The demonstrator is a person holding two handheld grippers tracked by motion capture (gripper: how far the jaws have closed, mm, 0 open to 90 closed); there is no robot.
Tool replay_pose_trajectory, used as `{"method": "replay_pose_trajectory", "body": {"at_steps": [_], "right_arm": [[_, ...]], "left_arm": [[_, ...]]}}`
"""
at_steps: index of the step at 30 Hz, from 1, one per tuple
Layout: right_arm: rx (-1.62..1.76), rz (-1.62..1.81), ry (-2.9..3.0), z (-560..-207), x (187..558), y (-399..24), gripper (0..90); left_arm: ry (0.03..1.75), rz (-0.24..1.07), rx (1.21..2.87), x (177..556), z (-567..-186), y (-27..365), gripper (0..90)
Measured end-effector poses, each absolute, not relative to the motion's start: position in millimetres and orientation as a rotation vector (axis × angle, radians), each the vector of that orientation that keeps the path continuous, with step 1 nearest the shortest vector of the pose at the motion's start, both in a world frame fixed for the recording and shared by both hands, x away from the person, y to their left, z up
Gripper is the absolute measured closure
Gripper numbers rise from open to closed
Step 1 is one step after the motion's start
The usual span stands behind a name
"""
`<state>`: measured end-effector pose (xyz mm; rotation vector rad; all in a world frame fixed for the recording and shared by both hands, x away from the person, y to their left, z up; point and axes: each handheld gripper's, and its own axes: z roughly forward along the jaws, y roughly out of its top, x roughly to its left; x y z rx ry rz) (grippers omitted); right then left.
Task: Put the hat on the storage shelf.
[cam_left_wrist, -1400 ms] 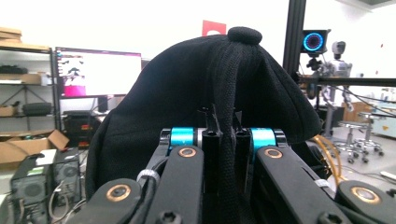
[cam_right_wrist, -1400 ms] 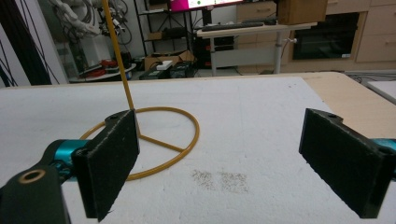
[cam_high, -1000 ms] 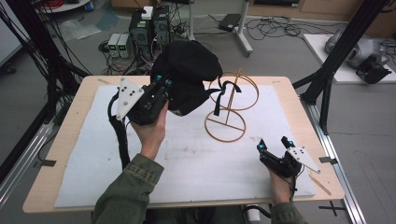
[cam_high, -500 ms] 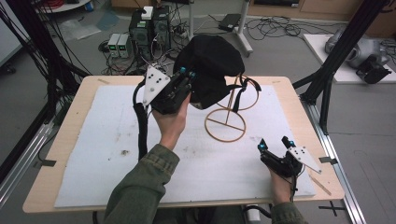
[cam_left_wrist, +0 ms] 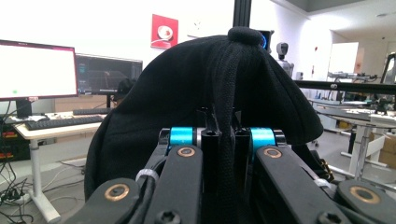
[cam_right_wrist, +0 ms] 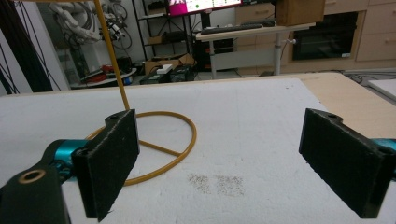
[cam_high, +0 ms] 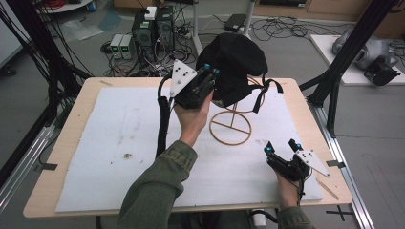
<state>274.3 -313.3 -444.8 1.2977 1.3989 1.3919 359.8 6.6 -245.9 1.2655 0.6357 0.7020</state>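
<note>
- Black cap: we find it raised above the far middle of the table, over the top of the wire stand. Whether it touches the stand's upper ring we cannot tell, as the fabric covers that part. A strap hangs from its right side in the high view.
- Left gripper: we see its jaws pressed together on a fold of the cap's fabric. In the left gripper view the pinched band runs up between the two blue-collared jaws to the cap's top button; the pads themselves are hidden by the cloth.
- Right gripper: it rests low at the near right corner of the white mat, jaws spread wide with nothing between them. The right gripper view shows both black pads well apart over bare mat.
- Wire stand: we see its ring base on the mat and part of the upright rod; in the right gripper view the rod is cut off at the top edge, and the near part of the base lies behind the left-hand pad.
- Writing: we read none. A red sign on the far wall bears a pale emblem too small to make out; the monitor beside it is bright, its contents illegible.
- Hard to make out: a small dark speck on the mat and a greyish smudge; we cannot tell what either is.
</note>
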Motion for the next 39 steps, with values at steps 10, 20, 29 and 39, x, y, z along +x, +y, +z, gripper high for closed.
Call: {"method": "replay_pose_trajectory", "body": {"at_steps": [10, 20, 29, 39], "right_arm": [[1.296, 1.394, 1.411, -445.0, 274.6, -312.4, 11.4], [1.283, 1.406, 1.42, -445.4, 275.7, -311.1, 11.4], [1.283, 1.407, 1.428, -445.8, 276.6, -309.7, 11.4], [1.284, 1.411, 1.434, -445.6, 276.9, -310.0, 11.4]], "left_arm": [[0.671, 0.642, 1.305, 383.8, -247.6, -18.0, 87.0], [0.688, 0.593, 1.355, 394.0, -250.9, -24.1, 86.9], [0.698, 0.534, 1.422, 402.0, -255.4, -28.3, 86.9], [0.732, 0.492, 1.528, 411.1, -259.2, -35.6, 86.4]]}}
